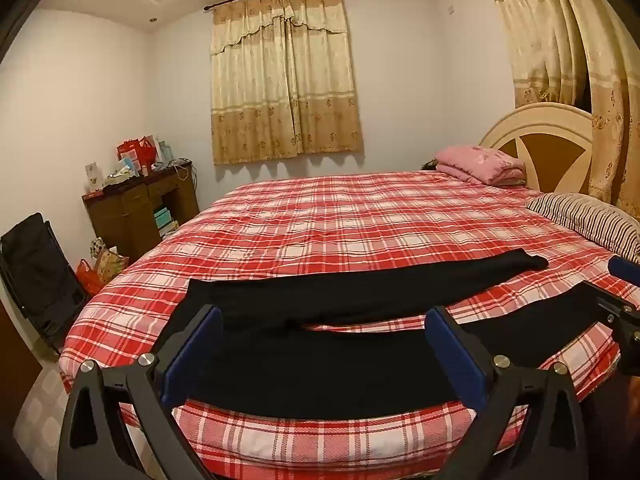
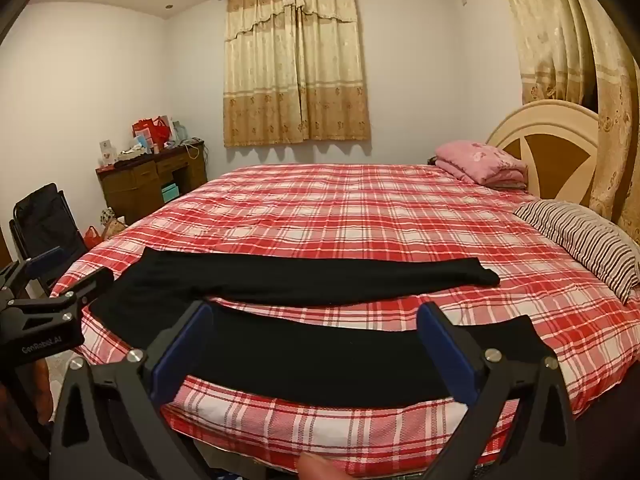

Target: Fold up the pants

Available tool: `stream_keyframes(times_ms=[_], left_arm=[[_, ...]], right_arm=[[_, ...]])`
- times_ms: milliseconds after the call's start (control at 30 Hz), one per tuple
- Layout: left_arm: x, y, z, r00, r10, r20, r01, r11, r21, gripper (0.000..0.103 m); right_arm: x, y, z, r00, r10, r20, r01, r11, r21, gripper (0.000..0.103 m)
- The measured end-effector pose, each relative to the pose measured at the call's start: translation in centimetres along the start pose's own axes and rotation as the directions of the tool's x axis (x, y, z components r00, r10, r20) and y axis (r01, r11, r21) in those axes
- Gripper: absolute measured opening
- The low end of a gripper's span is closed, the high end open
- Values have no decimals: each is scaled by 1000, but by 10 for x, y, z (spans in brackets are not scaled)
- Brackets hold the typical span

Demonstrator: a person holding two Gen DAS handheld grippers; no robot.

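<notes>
- Black pants (image 1: 320, 300) lie flat across the lower middle of the frame on the red plaid bed (image 1: 360, 208), legs spread apart.
- Left gripper (image 1: 324, 344) and right gripper (image 2: 312, 340) gape wide, holding nothing.

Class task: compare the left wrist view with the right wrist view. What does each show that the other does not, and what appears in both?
Only the left wrist view: the right gripper entering at the right edge, seen from the side.

Only the right wrist view: the left gripper at the left edge, and part of a hand at the bottom.

Both: black pants spread flat with legs apart on the red plaid bed, a pink folded blanket, a striped pillow, and wide-open fingers holding nothing.
</notes>
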State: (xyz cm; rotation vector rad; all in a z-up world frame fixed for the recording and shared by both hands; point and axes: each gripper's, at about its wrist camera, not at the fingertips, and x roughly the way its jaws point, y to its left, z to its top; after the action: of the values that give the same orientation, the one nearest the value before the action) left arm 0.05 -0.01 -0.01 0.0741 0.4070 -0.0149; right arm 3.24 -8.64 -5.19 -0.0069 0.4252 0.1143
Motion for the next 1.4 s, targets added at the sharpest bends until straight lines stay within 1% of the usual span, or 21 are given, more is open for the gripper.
stream_keyframes(times_ms=[300, 333, 433, 533, 667, 1400], left_arm=[[1, -8, 1, 1000, 7, 3, -7, 1000, 4, 102], [0, -2, -1, 1000, 5, 4, -5, 1000, -3, 102], [1, -4, 1, 1000, 5, 7, -5, 1000, -4, 102], [-4, 1, 0, 1000, 4, 13, -4, 1000, -6, 102], [-4, 5, -1, 1000, 2, 18, -2, 1000, -12, 102], [-5, 7, 1, 1000, 4, 20, -4, 1000, -21, 102]], right_arm=[[1, -2, -2, 1000, -7, 2, 7, 1000, -6, 103], [2, -1, -2, 1000, -6, 2, 6, 1000, -7, 103], [2, 0, -3, 1000, -6, 2, 6, 1000, -6, 103], [3, 1, -3, 1000, -8, 3, 8, 1000, -6, 103], [3, -8, -1, 1000, -8, 5, 8, 1000, -3, 103], [4, -7, -4, 1000, -14, 3, 14, 1000, -11, 103]])
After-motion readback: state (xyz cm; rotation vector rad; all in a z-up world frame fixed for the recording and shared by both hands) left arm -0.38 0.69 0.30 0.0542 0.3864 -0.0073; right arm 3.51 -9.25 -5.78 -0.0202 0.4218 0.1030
